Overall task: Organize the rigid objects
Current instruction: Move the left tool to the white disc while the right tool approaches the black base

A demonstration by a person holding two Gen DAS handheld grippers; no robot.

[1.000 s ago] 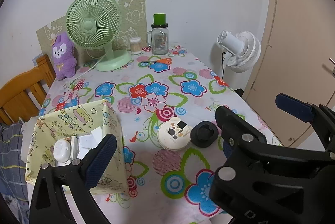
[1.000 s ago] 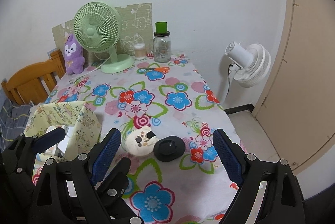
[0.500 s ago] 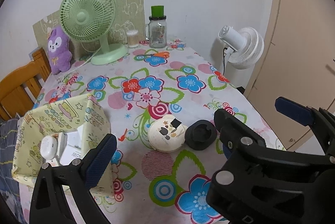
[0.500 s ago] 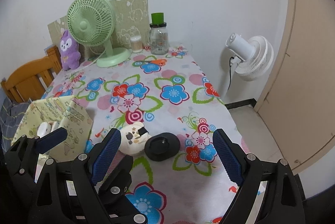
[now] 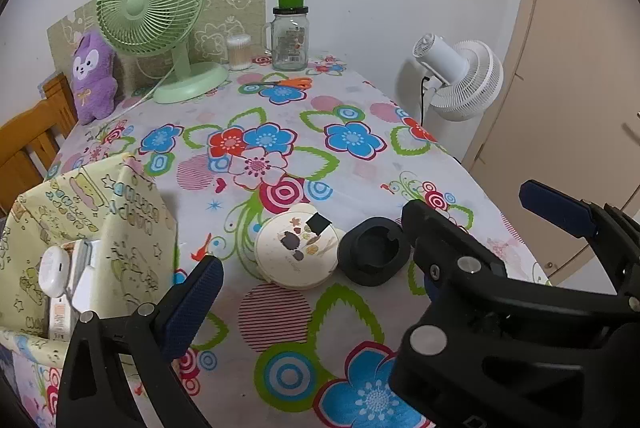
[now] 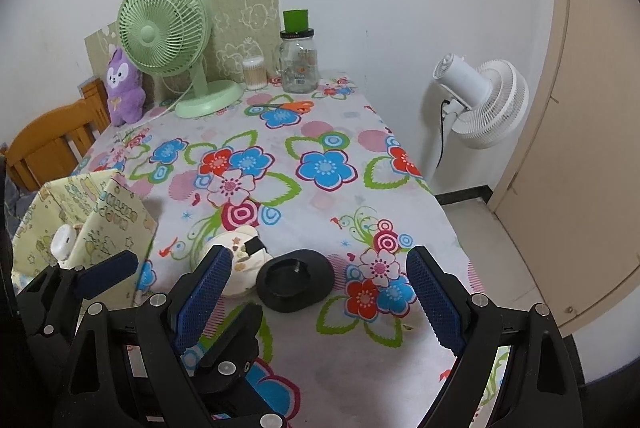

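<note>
A cream round case with bear ears [image 5: 298, 252] [image 6: 244, 260] lies on the flowered tablecloth, touching a black round holder [image 5: 374, 252] [image 6: 296, 280] on its right. Left of them stands a yellow cartoon-print box [image 5: 132, 228] [image 6: 112, 212] holding a white earbud case [image 5: 56, 268] and other white items. My left gripper [image 5: 316, 288] hangs open just short of the cream case. My right gripper [image 6: 320, 288] is open too, its blue pads [image 6: 204, 292] on either side of the black holder, above and short of it. Both are empty, and their fingers overlap.
At the table's far end stand a green desk fan [image 5: 152, 0], a purple plush [image 5: 92, 76], a cotton-swab tub [image 5: 239, 52] and a glass jar with a green lid [image 5: 290, 36], with orange scissors [image 5: 288, 83] nearby. A wooden chair [image 5: 28, 136] stands left, a white floor fan [image 5: 460, 76] right.
Both grippers have come down and forward toward the cream case and black holder, which now look larger and nearer. Their jaws stand as wide as before.
</note>
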